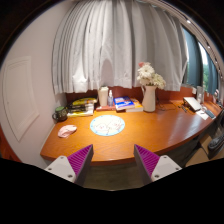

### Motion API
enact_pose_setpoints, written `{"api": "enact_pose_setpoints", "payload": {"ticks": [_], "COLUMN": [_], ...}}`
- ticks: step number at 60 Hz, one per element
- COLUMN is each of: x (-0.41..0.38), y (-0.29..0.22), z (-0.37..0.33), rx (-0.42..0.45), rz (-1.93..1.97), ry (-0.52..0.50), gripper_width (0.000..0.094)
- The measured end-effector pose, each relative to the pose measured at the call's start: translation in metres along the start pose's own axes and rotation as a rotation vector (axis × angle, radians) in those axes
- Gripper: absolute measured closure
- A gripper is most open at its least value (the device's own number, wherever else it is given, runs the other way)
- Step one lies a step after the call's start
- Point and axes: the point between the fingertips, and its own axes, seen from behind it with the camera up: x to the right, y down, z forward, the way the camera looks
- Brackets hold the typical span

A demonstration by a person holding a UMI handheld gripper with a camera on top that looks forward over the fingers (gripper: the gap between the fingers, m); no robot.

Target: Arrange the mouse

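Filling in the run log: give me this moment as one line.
gripper: open, holds nothing | desk: ahead | mouse: not seen | vase of flowers: at desk's back

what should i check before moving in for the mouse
1. Tool open: ok, its fingers stand apart with nothing between them.
2. Mouse located: cannot tell, no mouse is clearly visible on the desk.
3. Path to the desk edge: ok, nothing lies just ahead of the fingers.
4. Round white mat in sight: ok, it lies beyond the fingers, mid-desk.
5. Vase of flowers away from the approach: ok, it stands at the back by the curtain.
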Motion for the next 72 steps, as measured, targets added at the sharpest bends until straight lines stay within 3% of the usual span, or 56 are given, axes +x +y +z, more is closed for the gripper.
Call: {"api": "enact_pose_setpoints", "payload": {"ticks": [9, 20, 40, 72], "x": [-0.073, -0.167, -0.273, -0.32], "y": [0.061, 0.092, 0.075, 0.031], "z": [0.037, 0.086, 0.196, 0.312], "rx": [-0.099, -0.177, -0.215, -0.249], "rz": [-0.009, -0.04, -0.064, -0.123], "ry": [-0.068, -0.17, -0.225, -0.198], "gripper_width": [0.0123, 0.0124, 0.0132, 0.0133]}}
